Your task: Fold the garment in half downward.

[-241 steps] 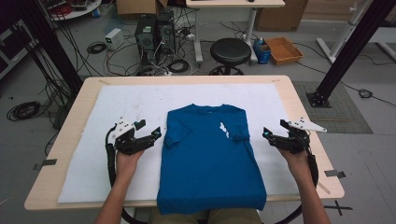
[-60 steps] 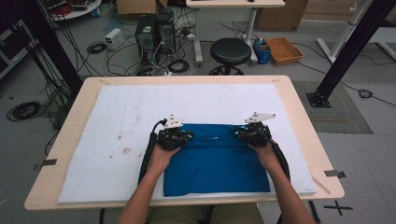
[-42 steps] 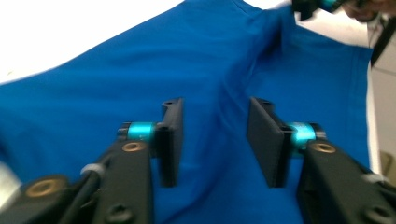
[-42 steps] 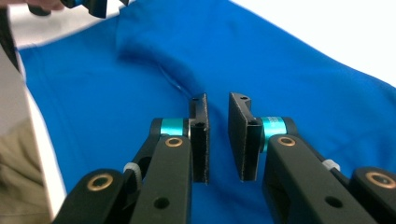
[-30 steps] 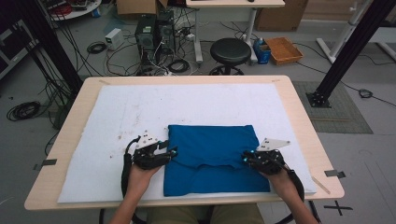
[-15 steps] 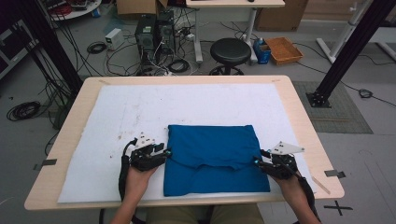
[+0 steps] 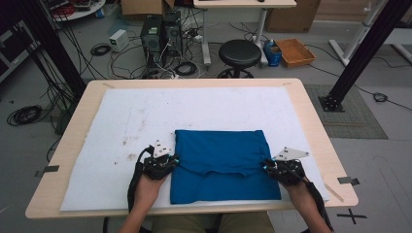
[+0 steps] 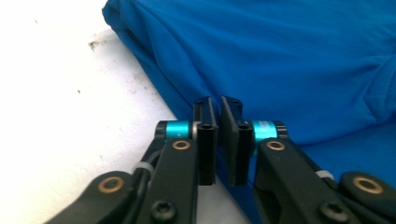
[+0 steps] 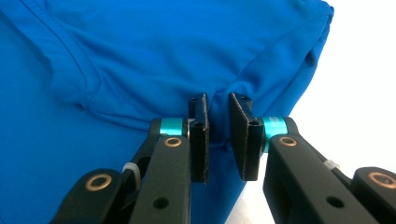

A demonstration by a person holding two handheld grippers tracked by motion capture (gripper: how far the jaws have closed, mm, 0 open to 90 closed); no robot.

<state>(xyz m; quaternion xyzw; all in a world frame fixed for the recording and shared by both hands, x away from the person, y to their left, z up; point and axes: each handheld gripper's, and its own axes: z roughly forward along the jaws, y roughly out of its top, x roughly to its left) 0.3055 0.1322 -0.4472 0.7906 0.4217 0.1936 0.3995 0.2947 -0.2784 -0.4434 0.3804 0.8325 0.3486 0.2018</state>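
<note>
A blue shirt (image 7: 221, 155), folded in half into a rectangle, lies on the white mat (image 7: 145, 111) near the table's front edge. My left gripper (image 7: 172, 161) is at the shirt's left edge, about halfway down it. In the left gripper view its jaws (image 8: 218, 105) stand almost together over that edge of the shirt (image 8: 280, 56). My right gripper (image 7: 266, 167) is at the shirt's right edge. In the right gripper view its jaws (image 9: 218, 102) pinch a puckered fold of the shirt (image 9: 163, 51), and creases run toward them.
The mat covers most of the wooden table (image 7: 316, 126) and has dirty smudges (image 7: 131, 141) left of the shirt. Beyond the table's far edge stand a black stool (image 7: 239, 51), computer towers (image 7: 158, 34) and loose cables on the floor.
The spread shirt has been folded in half toward me. My grippers then slid out to its sides, and the right one has since come back in against the right edge.
</note>
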